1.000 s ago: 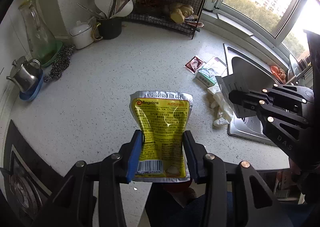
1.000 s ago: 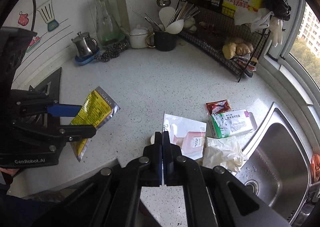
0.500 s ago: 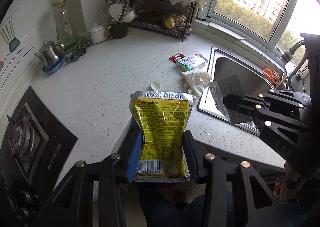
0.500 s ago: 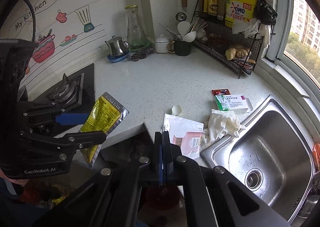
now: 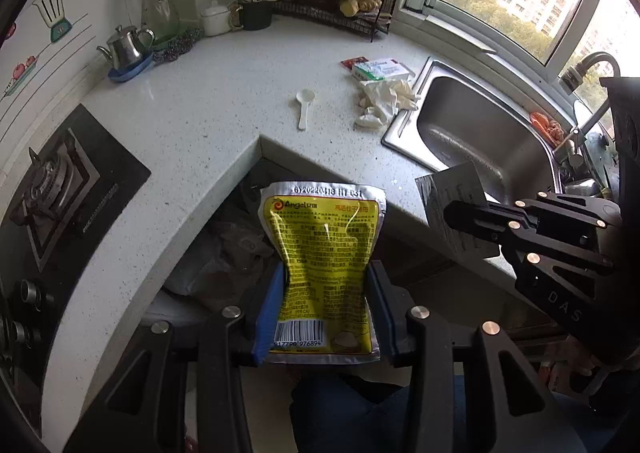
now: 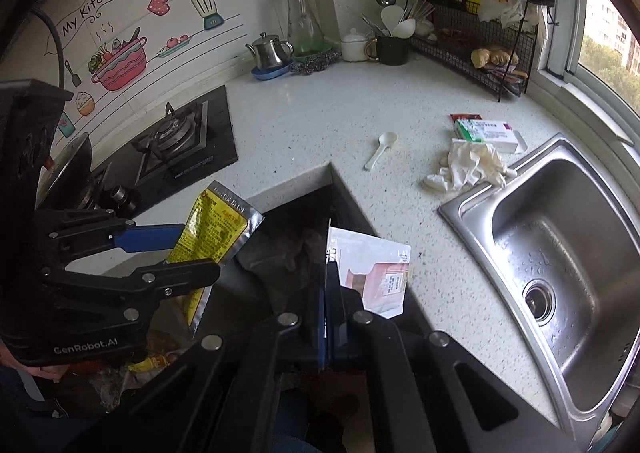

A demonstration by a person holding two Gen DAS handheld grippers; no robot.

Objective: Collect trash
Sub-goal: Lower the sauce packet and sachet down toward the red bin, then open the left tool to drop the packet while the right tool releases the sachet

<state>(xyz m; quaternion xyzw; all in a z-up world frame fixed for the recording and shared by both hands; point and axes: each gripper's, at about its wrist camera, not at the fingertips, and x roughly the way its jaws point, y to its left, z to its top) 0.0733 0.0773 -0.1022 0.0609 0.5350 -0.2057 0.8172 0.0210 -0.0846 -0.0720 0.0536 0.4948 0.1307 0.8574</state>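
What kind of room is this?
A home kitchen, most likely: a gas stove set in the speckled counter, a steel sink under the window, and a "My Kitchen" wall sticker.

Open space lies below me in the countertop (image 5: 192,141) notch; ahead, a spoon (image 5: 303,105), crumpled gloves (image 5: 384,101) and a box (image 5: 382,69) block the surface.

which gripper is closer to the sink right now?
Right. The right gripper, shut on a white packet, is beside the sink; the left gripper, holding the yellow pouch, sits farther off, over the counter's inner corner.
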